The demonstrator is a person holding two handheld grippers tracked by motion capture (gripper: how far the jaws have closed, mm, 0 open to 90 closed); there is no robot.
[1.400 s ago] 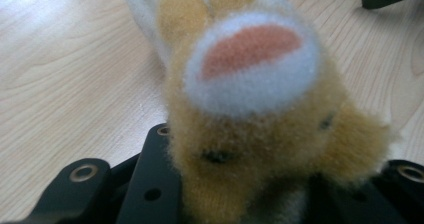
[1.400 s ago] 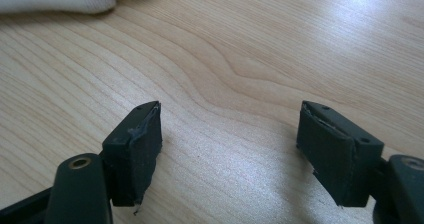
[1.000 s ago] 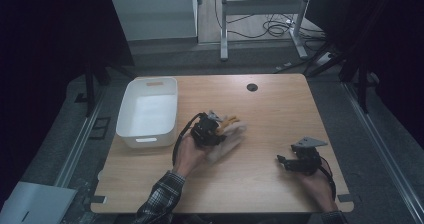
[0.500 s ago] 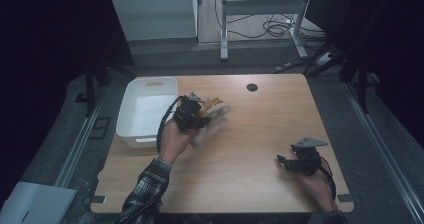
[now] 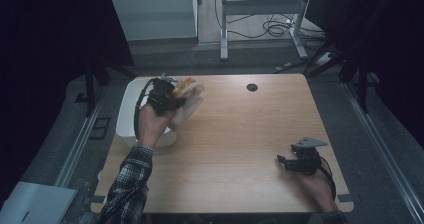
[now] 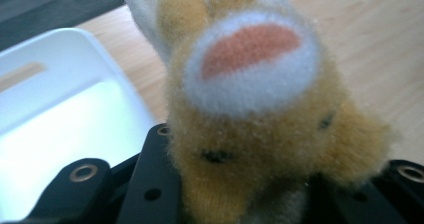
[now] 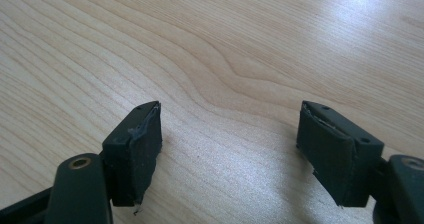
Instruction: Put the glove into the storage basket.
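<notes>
Plush toy, tan and white with an orange patch, sits clamped in the left tongs, upper left of the high view, held right at the near-right rim of the white bin. Bin lies just left of the toy, so a short leftward carry looks like the likely drop. Toy's long axis runs away from the tongs, toward the frame's top. Right tongs are wide apart, gripping nothing, low over bare worktop at lower right, well apart from the bin.

Dim high view; plush toy blurred; tabletop glare.
</notes>
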